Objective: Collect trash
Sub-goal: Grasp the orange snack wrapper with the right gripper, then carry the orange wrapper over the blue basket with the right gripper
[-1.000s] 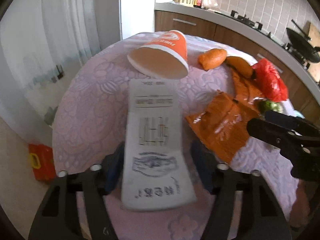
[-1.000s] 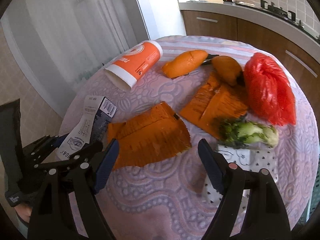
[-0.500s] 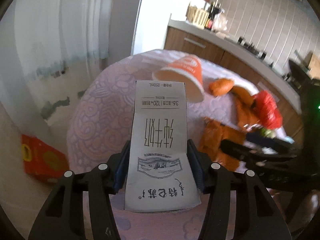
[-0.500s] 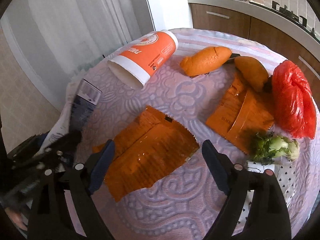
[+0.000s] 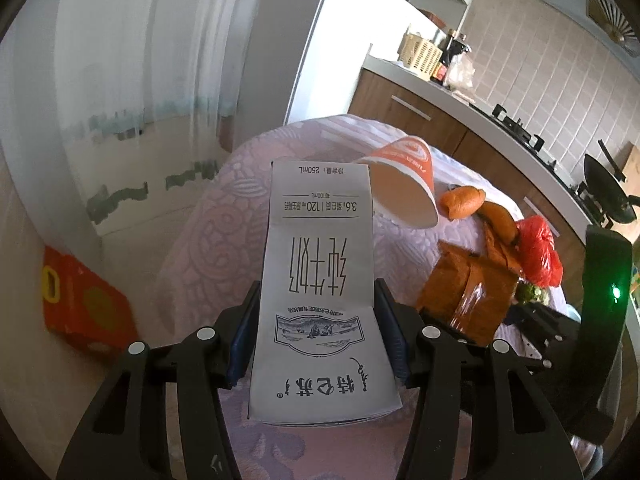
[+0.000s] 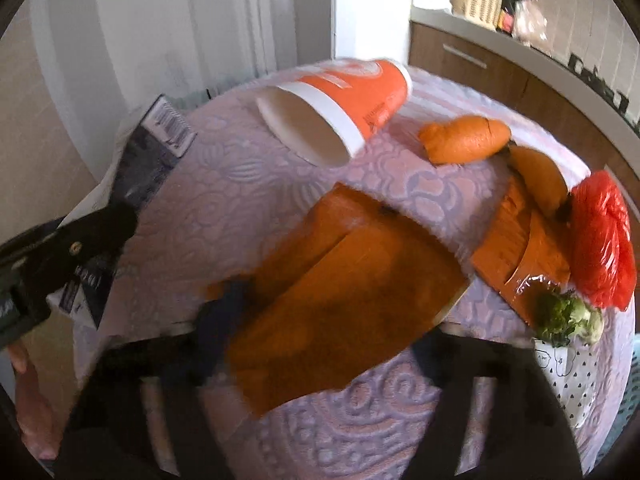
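Observation:
My left gripper [image 5: 318,320] is shut on a white milk carton [image 5: 320,276] and holds it above the table's near edge. The carton and left gripper also show at the left of the right wrist view [image 6: 136,184]. My right gripper [image 6: 320,320] sits around an orange wrapper [image 6: 340,300] lying on the lilac tablecloth [image 6: 224,184]; its fingers are blurred and the jaws stand apart on both sides of the wrapper. An orange paper cup [image 6: 340,104] lies on its side at the back.
A second orange wrapper [image 6: 516,248], two orange peel pieces [image 6: 464,140], a red plastic bag [image 6: 604,240], a green vegetable stub [image 6: 564,316] and a dotted paper piece [image 6: 560,372] lie at the right. A red box [image 5: 84,304] stands on the floor. A kitchen counter [image 5: 480,108] runs behind.
My left gripper has closed on the milk carton and lifted it off the table. My right gripper has moved forward over the near orange wrapper.

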`<state>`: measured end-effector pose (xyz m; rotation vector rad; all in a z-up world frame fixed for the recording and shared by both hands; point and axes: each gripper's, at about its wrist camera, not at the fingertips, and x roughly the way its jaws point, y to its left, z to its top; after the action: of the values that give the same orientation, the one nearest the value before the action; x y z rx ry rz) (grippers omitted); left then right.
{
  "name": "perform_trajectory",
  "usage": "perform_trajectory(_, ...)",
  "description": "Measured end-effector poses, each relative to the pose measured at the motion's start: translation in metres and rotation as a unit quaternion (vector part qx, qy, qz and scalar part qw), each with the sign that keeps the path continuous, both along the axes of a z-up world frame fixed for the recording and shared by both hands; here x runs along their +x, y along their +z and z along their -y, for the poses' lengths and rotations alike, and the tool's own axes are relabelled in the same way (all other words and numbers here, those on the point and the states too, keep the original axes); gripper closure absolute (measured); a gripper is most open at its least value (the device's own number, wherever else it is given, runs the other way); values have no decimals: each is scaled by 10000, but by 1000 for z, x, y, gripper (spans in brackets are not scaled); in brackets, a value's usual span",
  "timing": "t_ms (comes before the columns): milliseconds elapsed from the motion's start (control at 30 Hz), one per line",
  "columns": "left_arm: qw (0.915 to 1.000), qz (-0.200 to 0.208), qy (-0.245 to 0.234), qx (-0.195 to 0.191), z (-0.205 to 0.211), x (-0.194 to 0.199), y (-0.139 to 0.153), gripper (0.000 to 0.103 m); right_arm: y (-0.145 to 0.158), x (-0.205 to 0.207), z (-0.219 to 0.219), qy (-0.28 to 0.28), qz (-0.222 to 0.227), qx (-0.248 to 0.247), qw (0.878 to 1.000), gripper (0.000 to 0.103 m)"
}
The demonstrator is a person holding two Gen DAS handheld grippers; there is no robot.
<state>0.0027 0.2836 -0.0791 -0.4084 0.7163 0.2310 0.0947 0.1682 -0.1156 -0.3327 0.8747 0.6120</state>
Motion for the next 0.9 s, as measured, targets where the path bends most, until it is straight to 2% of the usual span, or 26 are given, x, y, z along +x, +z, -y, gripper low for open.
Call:
perform_trajectory(100, 10000, 22, -75, 35, 5, 1, 3, 51, 2, -2, 4, 2, -45, 166, 9999, 80)
perform_trajectory(200, 9998, -9, -155, 79, 13, 4, 3, 51, 6, -1, 19, -13, -252, 448, 9987, 95)
perform_trajectory(367, 9990, 8, -422, 113, 34, 11, 9, 51, 23, -4, 55, -212, -143, 803, 9964, 98)
perform_trajectory(567, 9949, 176, -966, 240, 82, 26, 29, 51, 55, -7, 111, -585, 195, 1008, 9930, 98)
perform_trajectory(900, 9773, 452, -2033, 392, 190, 64, 63, 51, 92, -1, 226, -1501, 727, 1123, 9796, 98)
